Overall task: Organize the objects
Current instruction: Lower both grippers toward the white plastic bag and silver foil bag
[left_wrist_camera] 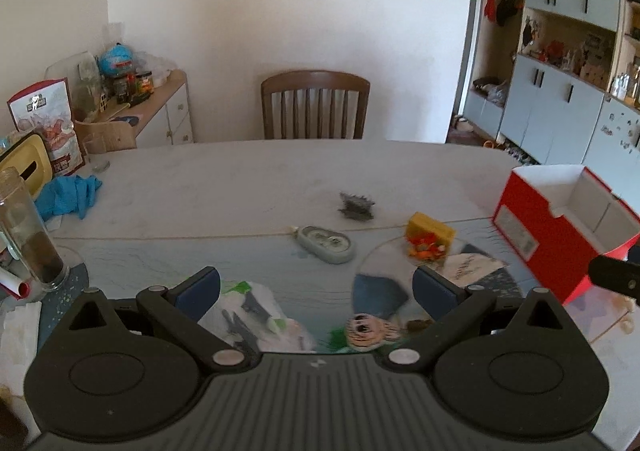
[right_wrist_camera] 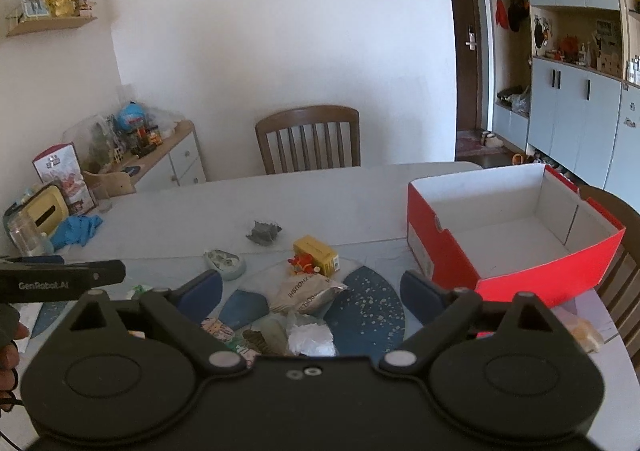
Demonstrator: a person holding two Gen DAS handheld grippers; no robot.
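Note:
An open red box (right_wrist_camera: 516,235) with a white inside stands on the table's right; it also shows in the left wrist view (left_wrist_camera: 560,227). Loose items lie mid-table: a yellow toy block (left_wrist_camera: 430,237) (right_wrist_camera: 316,251), a pale green oval case (left_wrist_camera: 326,245) (right_wrist_camera: 224,263), a grey crumpled piece (left_wrist_camera: 356,205) (right_wrist_camera: 264,232) and a silver snack packet (right_wrist_camera: 306,293) (left_wrist_camera: 468,267). My left gripper (left_wrist_camera: 316,287) is open above white-green wrappers (left_wrist_camera: 256,311). My right gripper (right_wrist_camera: 310,291) is open above the packet and a white wad (right_wrist_camera: 310,339).
A wooden chair (left_wrist_camera: 314,107) stands behind the table. At the left edge are a glass jar (left_wrist_camera: 30,231), a blue cloth (left_wrist_camera: 68,195), a yellow tissue box (left_wrist_camera: 24,163) and a red bag (left_wrist_camera: 48,123). A cluttered sideboard (left_wrist_camera: 160,111) and cabinets (left_wrist_camera: 560,115) line the walls.

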